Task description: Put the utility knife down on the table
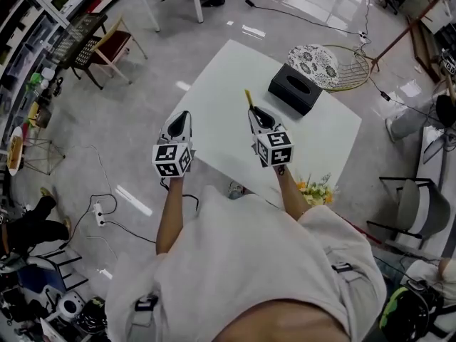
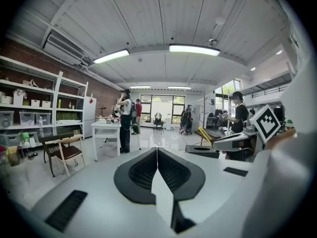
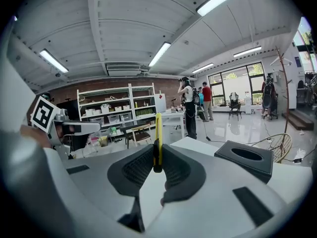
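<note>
Knife: one yellow utility knife (image 3: 158,133), pinched between the right gripper (image 1: 259,114) fingers, held over the white tabletop (image 1: 214,98).
Left gripper (image 2: 157,155): fingers pressed together, nothing between them.
Marker cubes (image 1: 172,159): two, with black-and-white square patterns.
Black box (image 1: 295,88): one, on the tabletop.

Both forearms bare, stretched forward from the torso, well apart.

Left forearm (image 1: 169,216) ends in the left gripper (image 1: 183,116), which points ahead with its tips turned slightly right. Left cube (image 1: 172,160) sits at its rear. In the left gripper view the jaws are together, pads meeting along the midline, nothing between them.

Right forearm (image 1: 288,191) ends in the right gripper (image 1: 255,111), tips turned slightly left. Right cube (image 1: 274,149) sits at its rear. In the right gripper view the jaws are clamped on the knife (image 3: 157,133), which is held edge-on and juts past the tips.
</note>
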Motion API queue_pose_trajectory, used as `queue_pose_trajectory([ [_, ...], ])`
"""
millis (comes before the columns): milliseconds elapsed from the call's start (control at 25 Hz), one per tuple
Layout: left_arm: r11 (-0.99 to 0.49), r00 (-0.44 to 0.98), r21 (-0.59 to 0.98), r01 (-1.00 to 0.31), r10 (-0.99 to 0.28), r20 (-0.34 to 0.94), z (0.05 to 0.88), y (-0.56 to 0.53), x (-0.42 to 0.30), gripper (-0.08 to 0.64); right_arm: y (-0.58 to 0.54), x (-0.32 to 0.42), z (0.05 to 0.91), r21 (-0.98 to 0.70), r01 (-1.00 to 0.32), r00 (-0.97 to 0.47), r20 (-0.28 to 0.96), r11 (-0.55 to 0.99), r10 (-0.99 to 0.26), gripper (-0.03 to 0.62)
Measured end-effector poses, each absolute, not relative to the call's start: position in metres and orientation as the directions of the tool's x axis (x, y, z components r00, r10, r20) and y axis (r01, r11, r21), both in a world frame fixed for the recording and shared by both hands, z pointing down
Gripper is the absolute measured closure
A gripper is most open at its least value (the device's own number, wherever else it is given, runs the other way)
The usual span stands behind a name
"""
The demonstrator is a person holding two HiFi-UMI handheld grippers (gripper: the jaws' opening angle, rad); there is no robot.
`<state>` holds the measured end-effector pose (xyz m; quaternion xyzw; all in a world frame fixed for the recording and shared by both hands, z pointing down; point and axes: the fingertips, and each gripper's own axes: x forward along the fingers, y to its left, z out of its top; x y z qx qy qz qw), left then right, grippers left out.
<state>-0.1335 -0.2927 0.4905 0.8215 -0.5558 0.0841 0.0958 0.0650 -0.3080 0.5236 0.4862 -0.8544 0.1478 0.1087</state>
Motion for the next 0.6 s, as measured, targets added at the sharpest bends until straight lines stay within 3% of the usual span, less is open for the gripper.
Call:
queue_pose_trajectory([
  [600,-0.345,0.364,0.116,-0.931,-0.879,0.309,0.527,-0.331,-0.153,0.538,-0.344,0.045,0.562,-0.176,-0.862,-0.503,0.418,0.476,-0.756,0.522],
])
